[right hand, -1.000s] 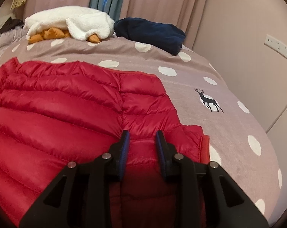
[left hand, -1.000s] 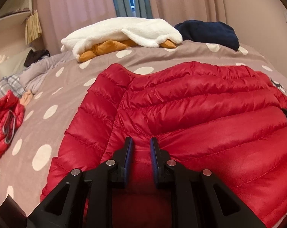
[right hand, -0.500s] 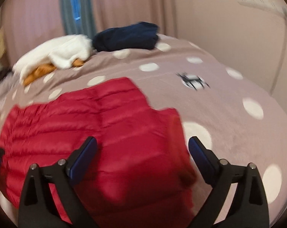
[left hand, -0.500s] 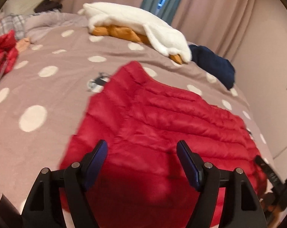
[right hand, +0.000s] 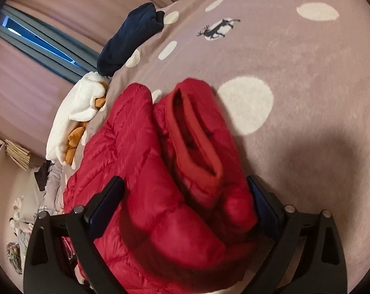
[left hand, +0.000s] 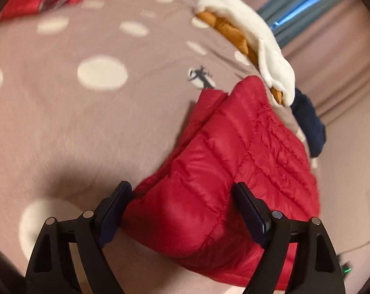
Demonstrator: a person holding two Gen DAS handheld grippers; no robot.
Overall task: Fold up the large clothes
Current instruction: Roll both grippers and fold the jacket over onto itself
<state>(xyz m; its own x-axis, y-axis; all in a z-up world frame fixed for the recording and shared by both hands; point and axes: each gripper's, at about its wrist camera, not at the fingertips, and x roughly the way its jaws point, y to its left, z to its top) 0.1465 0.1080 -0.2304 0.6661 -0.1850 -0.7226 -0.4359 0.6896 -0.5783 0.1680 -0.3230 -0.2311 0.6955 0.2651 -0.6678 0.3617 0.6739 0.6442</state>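
Underneath, we see a mauve fleece bedspread with cream dots (left hand: pixel 69 127) bearing the red quilted down jacket (left hand: pixel 234 171), folded near its middle. Beyond the jacket lie a white fleece garment (left hand: pixel 248 31) and a dark navy garment (right hand: pixel 128 39), against pink curtains (right hand: pixel 69 7). Our left gripper (left hand: pixel 182 208) and right gripper (right hand: pixel 187 203) stand spread wide, gripping nothing. Motion blur obscures the far edges.

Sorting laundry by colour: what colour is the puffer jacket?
Red puffer jacket, clearest in the left wrist view.
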